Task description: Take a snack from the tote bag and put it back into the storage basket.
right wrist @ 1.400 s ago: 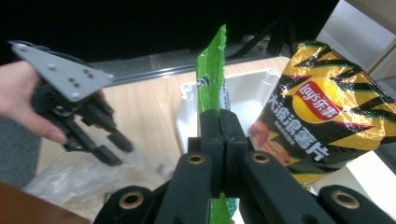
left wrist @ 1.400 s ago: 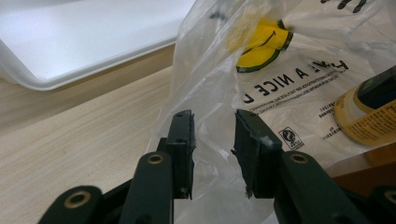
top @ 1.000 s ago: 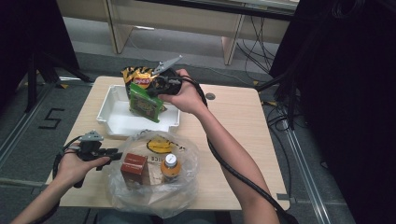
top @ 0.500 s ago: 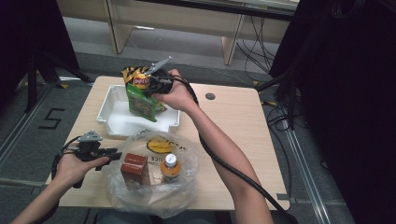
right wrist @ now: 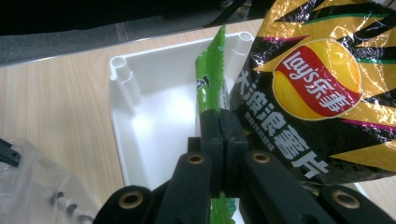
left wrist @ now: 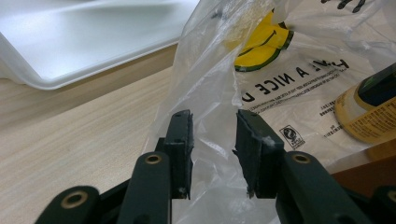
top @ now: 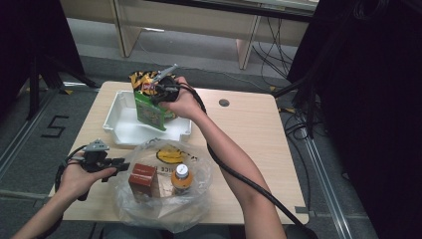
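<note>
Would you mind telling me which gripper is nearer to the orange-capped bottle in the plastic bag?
Left. The left gripper sits at the plastic bag's edge, beside the bottle; the right gripper is over the white tray, farther off.

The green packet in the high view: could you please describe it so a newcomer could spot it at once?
Find the white tray at the table's far left. The green packet hangs over it, pinched by the right gripper. Unlike the black-and-yellow crisp bag beside it, it is plain bright green.
</note>
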Motion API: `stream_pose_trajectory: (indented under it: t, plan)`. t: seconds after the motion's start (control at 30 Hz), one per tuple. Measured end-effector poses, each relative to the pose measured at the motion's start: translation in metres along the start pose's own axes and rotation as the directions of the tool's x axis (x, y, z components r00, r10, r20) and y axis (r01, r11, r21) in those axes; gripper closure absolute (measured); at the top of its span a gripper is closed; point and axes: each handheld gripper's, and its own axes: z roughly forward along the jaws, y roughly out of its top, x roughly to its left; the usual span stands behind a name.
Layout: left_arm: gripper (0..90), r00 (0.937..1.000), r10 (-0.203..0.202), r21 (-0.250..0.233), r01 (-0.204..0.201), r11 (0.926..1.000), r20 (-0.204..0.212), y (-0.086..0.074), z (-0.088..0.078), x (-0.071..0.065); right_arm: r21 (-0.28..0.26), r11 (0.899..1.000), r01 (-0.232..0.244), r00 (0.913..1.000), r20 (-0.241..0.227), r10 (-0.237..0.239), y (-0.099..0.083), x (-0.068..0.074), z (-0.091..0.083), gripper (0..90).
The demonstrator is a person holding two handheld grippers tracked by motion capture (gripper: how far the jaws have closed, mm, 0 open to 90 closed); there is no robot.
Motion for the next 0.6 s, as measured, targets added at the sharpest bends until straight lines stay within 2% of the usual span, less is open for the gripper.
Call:
stream_pose_trajectory:
  t: [0.03, 0.07, 0.13, 0.17, 0.23, 0.3, 0.33, 0.4, 0.43, 0.5, 0.53, 0.6]
  plan:
    - [65.6, 1.0000, 0.000, 0.000, 0.000, 1.0000, 0.000, 0.000, 0.000, 0.000, -0.001, 1.000, 0.002, 1.0000, 0.000, -0.002, 0.000, -0.001, 0.002, 90.0]
    - [65.6, 0.9997, 0.023, 0.022, -0.023, 0.9995, 0.000, 0.000, -0.001, 0.002, -0.001, 1.000, 0.002, 1.0000, 0.000, -0.002, 0.000, -0.001, 0.002, 90.0]
    - [65.5, 0.9997, 0.025, 0.024, -0.025, 0.9994, -0.001, 0.000, -0.001, 0.002, 0.001, 1.000, -0.009, 1.0000, 0.004, 0.009, -0.001, -0.002, 0.005, 90.0]
    - [65.4, 1.0000, -0.001, 0.002, 0.001, 1.0000, -0.001, 0.000, 0.000, 0.000, 0.001, 1.000, -0.014, 0.9999, 0.007, 0.014, -0.001, -0.002, 0.006, 90.0]
    - [65.3, 1.0000, -0.002, 0.000, 0.002, 1.0000, -0.001, 0.000, 0.000, 0.000, 0.000, 1.000, -0.001, 1.0000, 0.006, 0.001, -0.001, -0.003, 0.007, 90.0]
    - [65.1, 1.0000, -0.001, 0.005, 0.001, 1.0000, 0.000, 0.000, 0.000, 0.000, 0.011, 1.000, -0.016, 0.9999, 0.003, 0.016, -0.001, -0.004, 0.007, 90.0]
    - [65.1, 1.0000, -0.001, 0.004, 0.001, 1.0000, -0.001, 0.000, 0.001, 0.000, 0.003, 1.000, 0.000, 1.0000, 0.007, 0.000, -0.001, -0.006, 0.009, 90.0]
    - [65.1, 1.0000, -0.001, 0.004, 0.001, 1.0000, -0.002, 0.000, 0.001, 0.000, 0.005, 1.000, 0.003, 0.9999, 0.011, -0.003, -0.002, -0.007, 0.009, 90.0]
    - [65.1, 0.9996, 0.029, 0.030, -0.029, 0.9992, -0.002, 0.000, -0.001, 0.002, 0.004, 1.000, 0.002, 0.9999, 0.012, -0.002, -0.002, -0.007, 0.010, 90.0]
    - [65.0, 0.9998, 0.018, 0.019, -0.018, 0.9997, -0.003, 0.000, -0.001, 0.001, 0.008, 1.000, 0.003, 0.9998, 0.021, -0.003, -0.003, -0.008, 0.012, 90.0]
    - [65.0, 1.0000, -0.003, 0.002, 0.003, 1.0000, -0.003, 0.000, 0.001, 0.000, 0.009, 1.000, 0.004, 0.9998, 0.020, -0.004, -0.003, -0.008, 0.012, 90.0]
    - [65.0, 0.9996, 0.027, 0.027, -0.026, 0.9993, -0.003, 0.000, -0.001, 0.002, 0.015, 1.000, 0.002, 0.9996, 0.028, -0.003, -0.005, -0.010, 0.014, 90.0]
